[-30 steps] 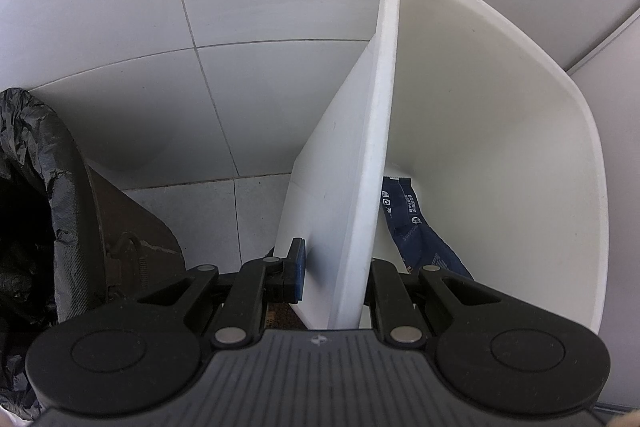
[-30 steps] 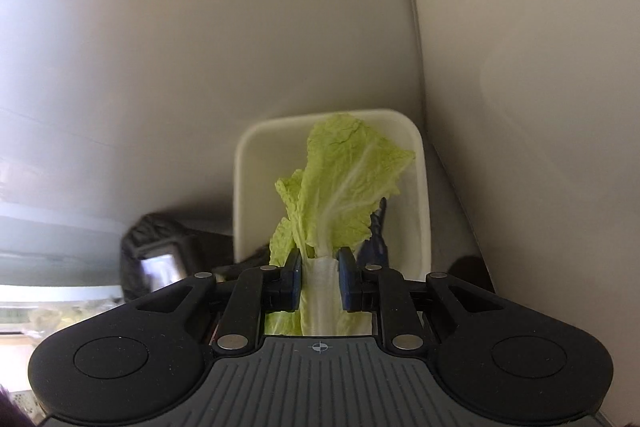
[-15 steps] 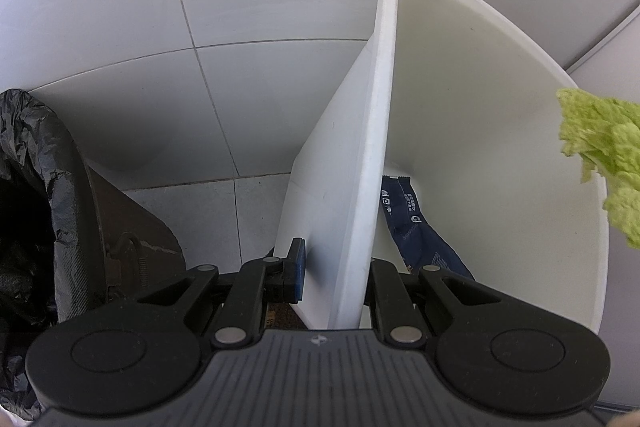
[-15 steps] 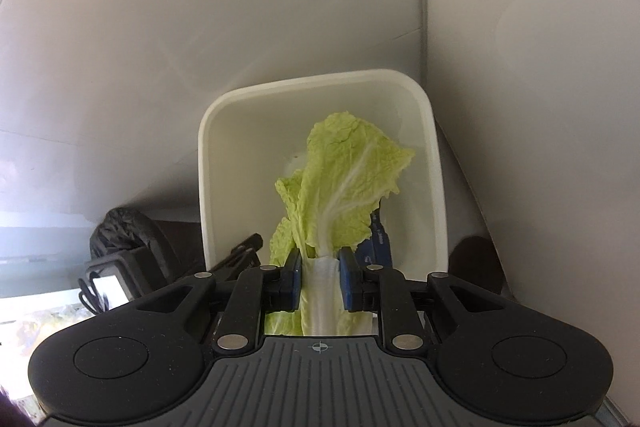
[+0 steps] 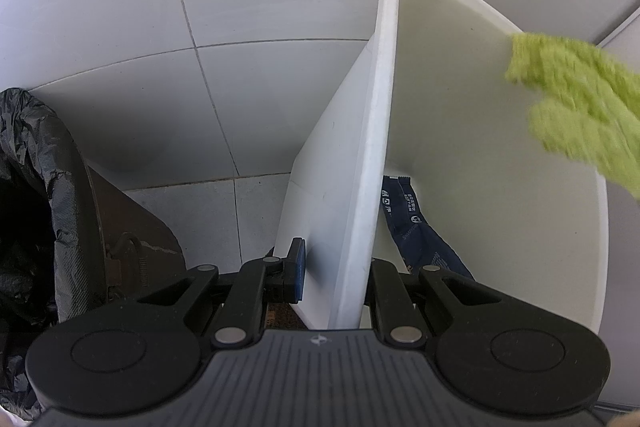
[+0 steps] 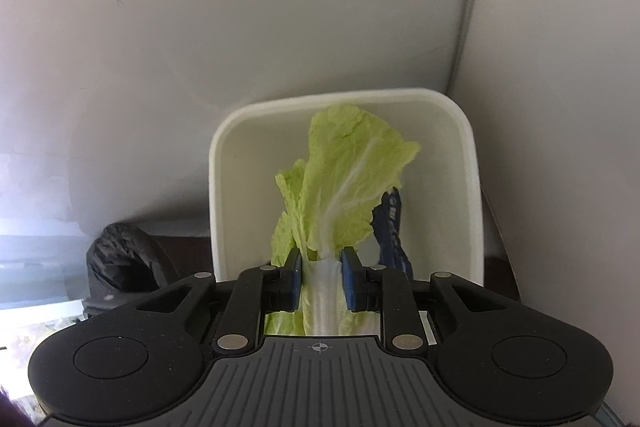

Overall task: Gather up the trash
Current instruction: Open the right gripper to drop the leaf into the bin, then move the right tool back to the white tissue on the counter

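Observation:
My left gripper (image 5: 334,267) is shut on the left wall of a white plastic bin (image 5: 376,131), one finger outside and one inside. A dark blue wrapper (image 5: 416,227) lies in the bottom of the bin. My right gripper (image 6: 321,273) is shut on the white stalk of a green cabbage leaf (image 6: 352,187) and holds it over the bin's opening (image 6: 468,163). The leaf's tip (image 5: 576,107) shows blurred over the bin's right rim in the left wrist view. The blue wrapper (image 6: 390,227) shows behind the leaf.
A dark bin lined with a black plastic bag (image 5: 36,187) stands to the left of the white bin; it also shows in the right wrist view (image 6: 120,251). White tiled wall (image 5: 240,7) is behind both. A grey wall panel (image 6: 560,67) closes the right side.
My right gripper has moved closer to the white bin with the cabbage leaf. The leaf has come further into the left wrist view over the bin. My left gripper has not moved.

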Tool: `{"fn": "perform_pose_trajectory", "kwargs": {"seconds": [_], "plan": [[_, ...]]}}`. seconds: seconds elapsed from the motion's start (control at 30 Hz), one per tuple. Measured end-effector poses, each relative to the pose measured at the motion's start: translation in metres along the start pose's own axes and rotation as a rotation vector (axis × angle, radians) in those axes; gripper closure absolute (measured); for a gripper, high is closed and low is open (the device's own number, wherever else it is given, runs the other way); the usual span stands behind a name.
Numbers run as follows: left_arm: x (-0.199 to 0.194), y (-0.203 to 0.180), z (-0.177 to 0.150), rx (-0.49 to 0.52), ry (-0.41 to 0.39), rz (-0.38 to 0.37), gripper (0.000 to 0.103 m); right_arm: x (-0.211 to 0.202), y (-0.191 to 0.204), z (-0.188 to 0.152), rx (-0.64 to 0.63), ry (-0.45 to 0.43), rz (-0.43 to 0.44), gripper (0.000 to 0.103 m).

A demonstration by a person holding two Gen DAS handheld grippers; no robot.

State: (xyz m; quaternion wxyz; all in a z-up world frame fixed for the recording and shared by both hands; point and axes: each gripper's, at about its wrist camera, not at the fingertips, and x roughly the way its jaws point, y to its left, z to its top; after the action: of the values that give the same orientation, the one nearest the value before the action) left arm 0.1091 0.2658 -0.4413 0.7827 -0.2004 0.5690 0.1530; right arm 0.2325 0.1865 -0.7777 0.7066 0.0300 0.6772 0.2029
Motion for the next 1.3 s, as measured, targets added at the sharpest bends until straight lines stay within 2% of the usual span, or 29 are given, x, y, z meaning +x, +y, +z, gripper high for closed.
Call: {"fn": "perform_pose_trajectory", "kwargs": {"seconds": [0.07, 0.1, 0.5, 0.93, 1.3], "plan": [[0.0, 0.001, 0.0, -0.003, 0.001, -0.002, 0.091, -0.002, -0.001, -0.001, 0.007, -0.013, 0.013, 0.07], [0.0, 0.001, 0.0, -0.004, 0.001, -0.003, 0.091, -0.004, -0.002, -0.002, 0.006, -0.018, 0.013, 0.068], [0.002, 0.008, 0.003, -0.042, 0.015, 0.001, 0.091, -0.021, -0.006, -0.01, -0.023, -0.035, -0.012, 0.065], [0.005, 0.008, 0.002, -0.075, 0.042, 0.016, 0.093, -0.057, -0.01, -0.022, -0.096, -0.09, 0.026, 0.042], [0.002, 0.012, 0.005, -0.074, 0.043, 0.015, 0.093, -0.104, 0.006, -0.031, -0.183, -0.175, 0.021, 0.034]]}}
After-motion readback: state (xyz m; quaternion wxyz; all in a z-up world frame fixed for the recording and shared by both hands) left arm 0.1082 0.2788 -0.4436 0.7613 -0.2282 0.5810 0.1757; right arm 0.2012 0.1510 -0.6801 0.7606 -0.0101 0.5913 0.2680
